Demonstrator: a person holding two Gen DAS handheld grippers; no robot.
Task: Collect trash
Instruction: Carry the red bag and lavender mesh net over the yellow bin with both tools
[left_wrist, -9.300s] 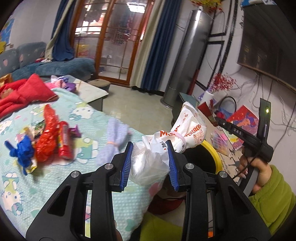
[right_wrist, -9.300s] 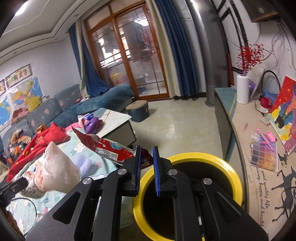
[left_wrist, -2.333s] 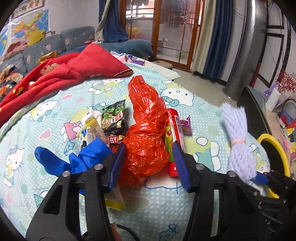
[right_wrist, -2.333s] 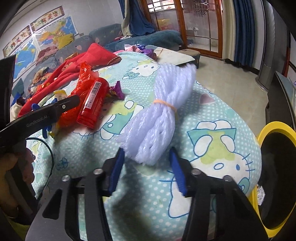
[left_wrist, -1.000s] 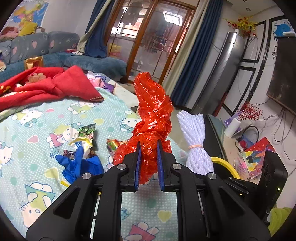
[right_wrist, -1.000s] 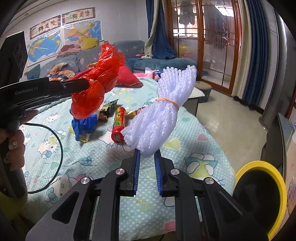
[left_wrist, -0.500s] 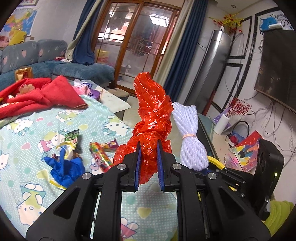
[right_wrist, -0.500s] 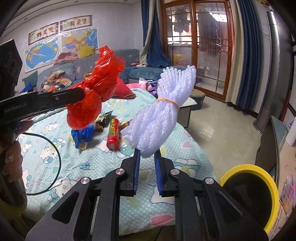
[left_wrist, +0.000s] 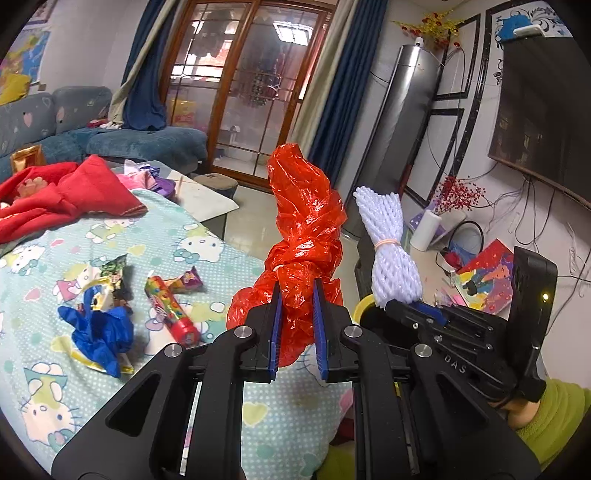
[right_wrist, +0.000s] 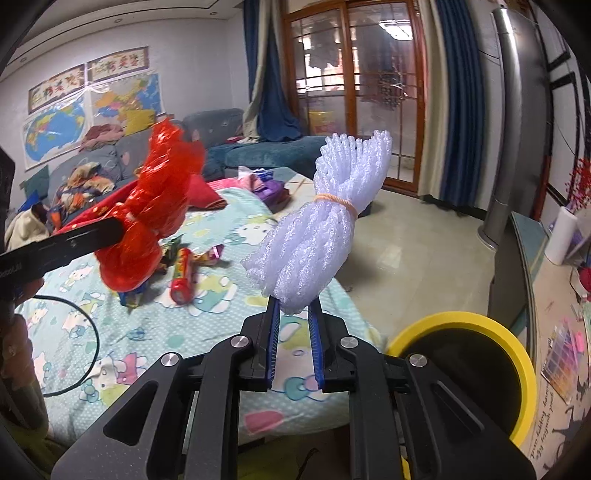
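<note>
My left gripper (left_wrist: 297, 295) is shut on a crumpled red plastic bag (left_wrist: 304, 236) and holds it up above the bed's edge. My right gripper (right_wrist: 293, 314) is shut on a white foam net bundle (right_wrist: 325, 218) tied with a rubber band. Both show in each other's view: the foam net bundle (left_wrist: 391, 251) stands right of the red bag, the red bag (right_wrist: 155, 206) left of the foam net. The yellow-rimmed black trash bin (right_wrist: 476, 354) stands on the floor at lower right, beside the bed; only a bit of its rim (left_wrist: 360, 308) shows in the left wrist view.
On the Hello Kitty bedsheet (left_wrist: 207, 247) lie a blue plastic bag (left_wrist: 99, 328), a red candy tube (left_wrist: 170, 302) and small wrappers (left_wrist: 188, 280). A red cloth (left_wrist: 70, 195) lies farther back. A low cabinet (right_wrist: 517, 266) with clutter stands right of the bin.
Both grippers have swung right, off the bed toward the bin, each still holding its item. The bin's rim looms larger in the right wrist view.
</note>
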